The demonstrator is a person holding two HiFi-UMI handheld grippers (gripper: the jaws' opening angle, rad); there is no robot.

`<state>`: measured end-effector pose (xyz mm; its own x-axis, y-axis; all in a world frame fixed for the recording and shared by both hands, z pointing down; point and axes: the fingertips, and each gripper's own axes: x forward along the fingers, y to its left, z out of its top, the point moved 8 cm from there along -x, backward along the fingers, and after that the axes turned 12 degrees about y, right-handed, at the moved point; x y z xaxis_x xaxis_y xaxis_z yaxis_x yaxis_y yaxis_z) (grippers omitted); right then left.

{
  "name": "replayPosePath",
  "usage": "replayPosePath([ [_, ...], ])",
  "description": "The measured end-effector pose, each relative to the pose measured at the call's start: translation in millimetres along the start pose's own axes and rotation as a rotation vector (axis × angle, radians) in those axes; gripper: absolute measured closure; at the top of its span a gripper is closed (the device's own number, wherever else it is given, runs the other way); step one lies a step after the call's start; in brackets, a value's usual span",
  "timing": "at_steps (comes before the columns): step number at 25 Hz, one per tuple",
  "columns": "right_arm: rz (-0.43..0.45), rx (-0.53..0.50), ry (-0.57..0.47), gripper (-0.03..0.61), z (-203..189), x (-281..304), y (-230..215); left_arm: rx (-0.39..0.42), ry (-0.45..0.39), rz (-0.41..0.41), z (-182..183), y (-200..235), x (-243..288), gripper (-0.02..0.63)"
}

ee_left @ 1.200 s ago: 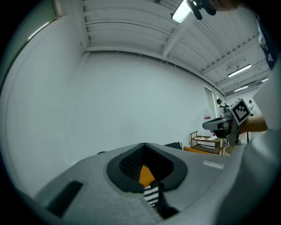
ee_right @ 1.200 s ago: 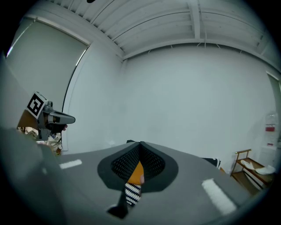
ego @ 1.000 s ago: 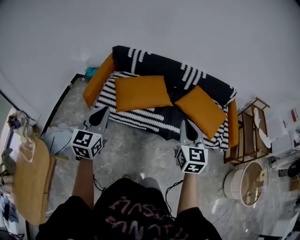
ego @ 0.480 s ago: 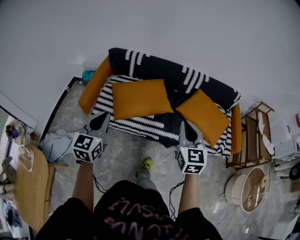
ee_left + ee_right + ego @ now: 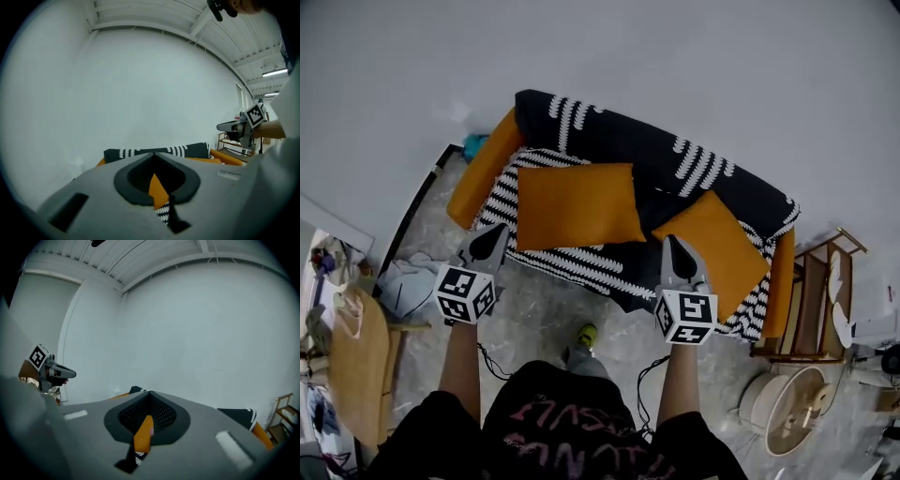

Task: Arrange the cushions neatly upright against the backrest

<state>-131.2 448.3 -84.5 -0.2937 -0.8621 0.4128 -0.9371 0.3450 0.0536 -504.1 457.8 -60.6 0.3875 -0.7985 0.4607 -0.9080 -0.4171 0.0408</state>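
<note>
While the left cushion (image 5: 577,204) and right cushion (image 5: 717,251) are seen lying flat on the sofa (image 5: 480,173) seat, neither is judged arranged yet. The left gripper (image 5: 490,240) and right gripper (image 5: 677,251) are held near its front edge, jaws pressed together on nothing.

Your two orange cushions lie flat on the striped seat (image 5: 572,261): left cushion (image 5: 577,204) roughly square-on, right cushion (image 5: 717,246) skewed diagonally. Neither stands upright against the backrest (image 5: 675,159).

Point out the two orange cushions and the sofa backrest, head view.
Left cushion (image 5: 577,204): head view, centre of its upper face.
Right cushion (image 5: 712,246): head view, centre of its upper face.
Backrest (image 5: 645,153): head view, midway along its black patterned surface.
</note>
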Motion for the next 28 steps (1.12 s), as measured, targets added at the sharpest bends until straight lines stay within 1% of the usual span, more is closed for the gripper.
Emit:
replayPosePath([
  [2, 0.009, 0.003, 0.003, 0.569, 3.8, 16.4, -19.6, -0.008, 0.005, 0.015, 8.4, -2.9, 15.1, 0.614],
  [5, 0.021, 0.01, 0.02, 0.569, 5.8, 39.9, -37.7, -0.021, 0.019, 0.033, 15.1, -1.8, 32.6, 0.614],
  [13, 0.054, 0.021, 0.074, 0.57, 7.1, 89.4, -62.8, -0.056, 0.043, 0.071, 19.1, 14.0, 67.8, 0.614],
  [20, 0.081, 0.015, 0.117, 0.569, 7.3, 143.6, -69.9, -0.098, 0.071, 0.075, 14.9, 47.1, 114.1, 0.614],
  [24, 0.085, 0.007, 0.166, 0.569, 3.1, 192.3, -75.4, -0.108, 0.107, 0.09, 8.7, 72.0, 155.3, 0.614],
  [26, 0.092, -0.005, 0.187, 0.569, 2.3, 222.2, -75.2, -0.127, 0.126, 0.09, 2.8, 89.1, 179.1, 0.614],
  [28, 0.097, -0.014, 0.228, 0.569, -3.8, 246.1, -73.1, -0.155, 0.163, 0.081, -8.7, 103.3, 197.8, 0.614],
])
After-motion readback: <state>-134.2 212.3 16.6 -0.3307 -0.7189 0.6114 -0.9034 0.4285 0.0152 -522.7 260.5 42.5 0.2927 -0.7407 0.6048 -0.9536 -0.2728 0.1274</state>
